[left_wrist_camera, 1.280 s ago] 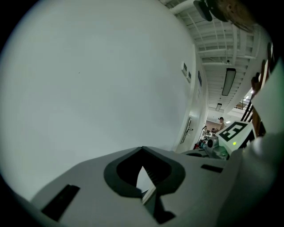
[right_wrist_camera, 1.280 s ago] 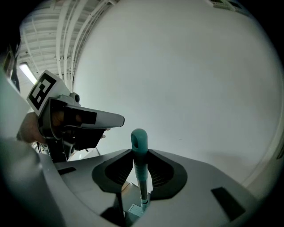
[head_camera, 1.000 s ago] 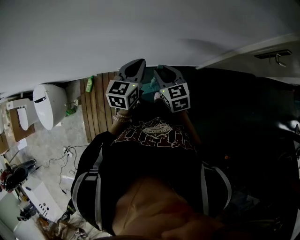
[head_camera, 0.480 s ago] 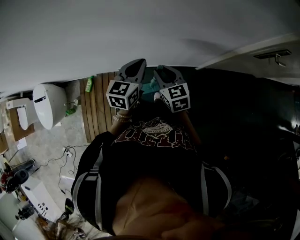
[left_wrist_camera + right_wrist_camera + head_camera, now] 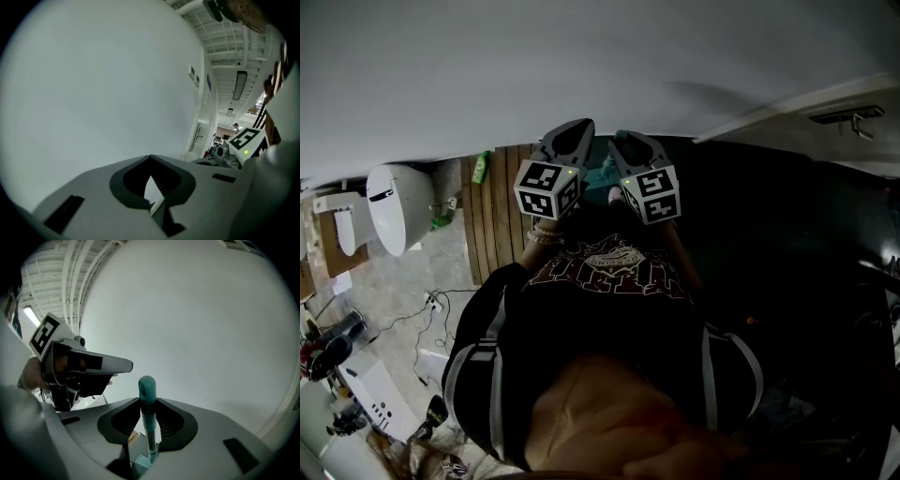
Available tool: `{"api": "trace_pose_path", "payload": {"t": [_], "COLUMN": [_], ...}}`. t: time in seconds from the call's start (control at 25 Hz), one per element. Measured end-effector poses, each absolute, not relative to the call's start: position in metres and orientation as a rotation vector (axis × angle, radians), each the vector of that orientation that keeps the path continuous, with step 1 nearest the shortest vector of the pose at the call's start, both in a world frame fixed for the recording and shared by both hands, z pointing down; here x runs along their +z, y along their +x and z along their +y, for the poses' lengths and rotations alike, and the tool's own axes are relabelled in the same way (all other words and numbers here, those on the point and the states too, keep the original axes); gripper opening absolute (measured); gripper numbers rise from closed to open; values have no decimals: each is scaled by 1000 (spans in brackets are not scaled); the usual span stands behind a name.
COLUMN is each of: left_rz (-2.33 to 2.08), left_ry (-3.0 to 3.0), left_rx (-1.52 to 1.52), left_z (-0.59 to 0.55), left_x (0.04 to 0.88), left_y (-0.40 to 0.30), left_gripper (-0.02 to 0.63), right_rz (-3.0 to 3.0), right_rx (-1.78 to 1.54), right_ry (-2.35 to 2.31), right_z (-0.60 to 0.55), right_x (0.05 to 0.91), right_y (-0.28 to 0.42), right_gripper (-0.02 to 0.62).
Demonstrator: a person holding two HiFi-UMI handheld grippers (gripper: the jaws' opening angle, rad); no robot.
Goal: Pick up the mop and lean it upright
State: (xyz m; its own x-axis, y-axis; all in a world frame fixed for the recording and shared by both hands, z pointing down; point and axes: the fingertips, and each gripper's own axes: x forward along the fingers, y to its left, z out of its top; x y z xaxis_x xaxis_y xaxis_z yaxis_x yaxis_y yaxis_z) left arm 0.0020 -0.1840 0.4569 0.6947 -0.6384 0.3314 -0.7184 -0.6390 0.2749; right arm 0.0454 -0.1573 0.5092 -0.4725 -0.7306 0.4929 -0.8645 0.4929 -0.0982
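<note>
Item: mop (image 5: 146, 389), handle upright, pinched between right gripper (image 5: 148, 405) jaws, close before wall (image 5: 201, 324). Left gripper (image 5: 150, 161): pressed together, empty. Change over last second: none (both grippers stayed put); leaning apparently remained pending.

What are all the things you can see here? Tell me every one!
teal plastic mop handle: one, teal, upright in front of the wall, clamped in the right gripper
white toilet: one, white, far left on the pale floor
green bottle: one, green, on the slats by the wall
brown wooden floor slats: one patch, brown, between the toilet and the person
black cables: a few, black, on the pale floor at left
plain wall: one, pale grey, straight ahead
person's black printed top: one, black, centre
left gripper: one, grey, jaws together, empty
right gripper: one, grey, shut on the mop handle
</note>
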Motion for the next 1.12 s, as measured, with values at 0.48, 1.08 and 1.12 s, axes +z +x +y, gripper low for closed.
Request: {"api": "trace_pose_path", "payload": {"t": [0.48, 1.08, 1.12], "left_rz": [-1072, -1123, -1124], "left_ry": [2522, 2490, 2489], "left_rx": [282, 260, 260], "left_z": [-186, -196, -197], "left_x": [456, 456, 456], "left_y": [3, -12, -13], "left_gripper": [46, 46, 46], "right_rz": [-2350, -2357, -2357], "right_rx": [465, 457, 456], "right_ry": [1329, 1318, 1317], "right_z": [-174, -203, -206], "right_x": [512, 516, 516], "right_y": [48, 43, 42], "right_gripper": [115, 115, 115]}}
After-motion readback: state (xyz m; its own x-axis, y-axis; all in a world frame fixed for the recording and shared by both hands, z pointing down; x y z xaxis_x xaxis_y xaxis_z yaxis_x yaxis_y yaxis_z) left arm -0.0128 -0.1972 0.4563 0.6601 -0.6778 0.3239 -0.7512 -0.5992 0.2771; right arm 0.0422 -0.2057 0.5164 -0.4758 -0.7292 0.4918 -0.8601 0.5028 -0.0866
